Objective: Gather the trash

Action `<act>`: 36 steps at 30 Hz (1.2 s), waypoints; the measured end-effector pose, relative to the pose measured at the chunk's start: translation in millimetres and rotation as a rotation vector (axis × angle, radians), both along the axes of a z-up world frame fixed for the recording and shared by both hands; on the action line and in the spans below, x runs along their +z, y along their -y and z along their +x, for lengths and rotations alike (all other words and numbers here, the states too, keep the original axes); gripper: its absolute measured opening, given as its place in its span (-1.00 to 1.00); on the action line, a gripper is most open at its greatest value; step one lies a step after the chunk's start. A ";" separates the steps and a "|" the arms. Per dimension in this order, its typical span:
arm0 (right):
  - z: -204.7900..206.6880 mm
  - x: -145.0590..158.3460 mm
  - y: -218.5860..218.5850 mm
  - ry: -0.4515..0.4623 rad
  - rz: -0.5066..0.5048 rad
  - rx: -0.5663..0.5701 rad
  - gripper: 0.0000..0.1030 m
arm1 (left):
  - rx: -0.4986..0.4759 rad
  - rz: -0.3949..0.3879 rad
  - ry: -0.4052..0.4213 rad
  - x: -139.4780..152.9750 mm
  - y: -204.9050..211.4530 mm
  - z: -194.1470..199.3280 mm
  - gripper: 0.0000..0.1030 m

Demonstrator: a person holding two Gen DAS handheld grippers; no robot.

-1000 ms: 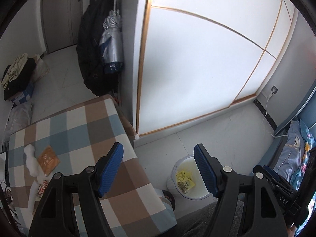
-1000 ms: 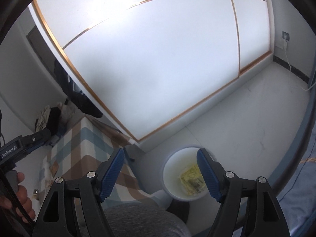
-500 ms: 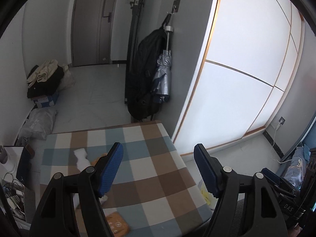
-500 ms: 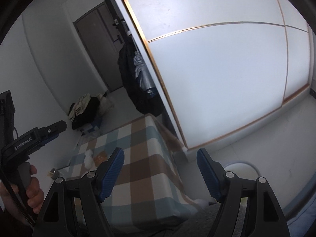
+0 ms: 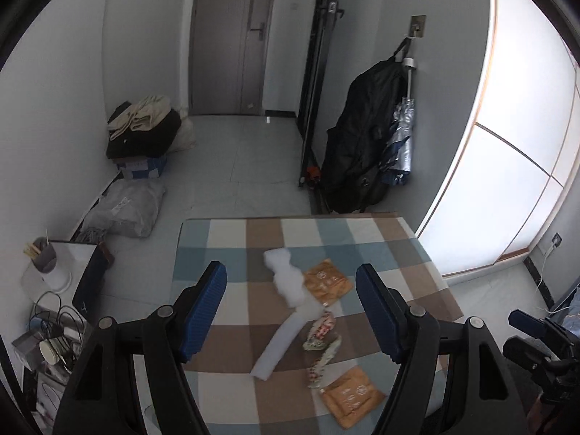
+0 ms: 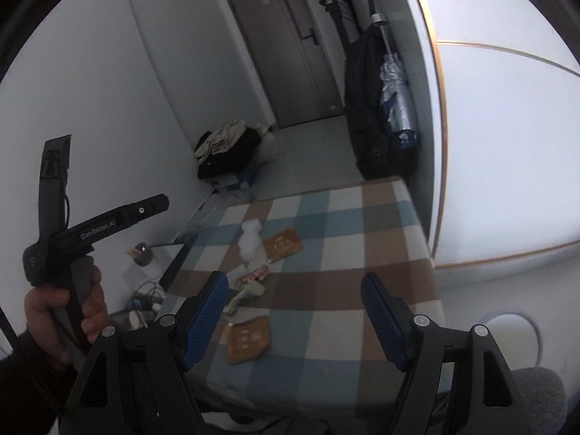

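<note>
Trash lies on a checked tablecloth [image 5: 232,239] [image 6: 362,253]: a white foam strip [image 5: 286,282] [image 6: 250,239], two orange packets, one far [image 5: 326,284] [image 6: 282,243] and one near [image 5: 351,400] [image 6: 249,339], and a crumpled floral wrapper [image 5: 322,337] [image 6: 250,282]. My left gripper [image 5: 291,310] hangs open above the table, the trash showing between its blue fingers, which touch nothing. My right gripper [image 6: 295,317] is open too and holds nothing, over the table's near part. A white bin [image 6: 514,337] stands on the floor at the right.
A hand [image 6: 61,304] holds the left gripper's handle at the left of the right wrist view. A low side table with a cup [image 5: 45,255] and cables stands left of the table. A black bag [image 5: 362,145] and umbrella [image 5: 402,145] hang by the sliding doors.
Both views have swung left, from the bin and sliding doors to the table with the trash. Both grippers have stayed open and empty.
</note>
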State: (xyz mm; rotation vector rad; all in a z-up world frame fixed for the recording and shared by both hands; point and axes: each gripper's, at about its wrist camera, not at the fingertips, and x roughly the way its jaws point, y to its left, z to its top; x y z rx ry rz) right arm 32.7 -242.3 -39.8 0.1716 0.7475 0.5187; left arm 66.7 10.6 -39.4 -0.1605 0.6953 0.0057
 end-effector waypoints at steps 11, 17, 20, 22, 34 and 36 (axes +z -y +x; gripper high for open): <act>2.2 -61.4 -79.5 -0.161 -0.162 0.152 0.47 | 0.070 -0.090 -0.069 -35.2 -42.7 -4.3 0.37; 11.1 -86.9 -101.4 -0.262 -0.199 0.179 0.47 | 0.059 -0.149 -0.098 -43.6 -55.6 -0.7 0.37; 11.5 -95.6 -114.2 -0.277 -0.246 0.198 0.47 | 0.066 -0.171 -0.113 -46.0 -60.4 1.7 0.37; 12.4 -102.9 -122.0 -0.291 -0.287 0.200 0.47 | 0.066 -0.179 -0.115 -46.5 -62.6 1.8 0.37; 6.2 -120.7 -152.5 -0.219 -0.466 0.216 0.47 | 0.111 -0.226 -0.142 -51.5 -80.0 1.7 0.37; 2.4 -120.2 -153.0 -0.199 -0.472 0.224 0.40 | 0.115 -0.227 -0.147 -52.4 -81.0 2.2 0.37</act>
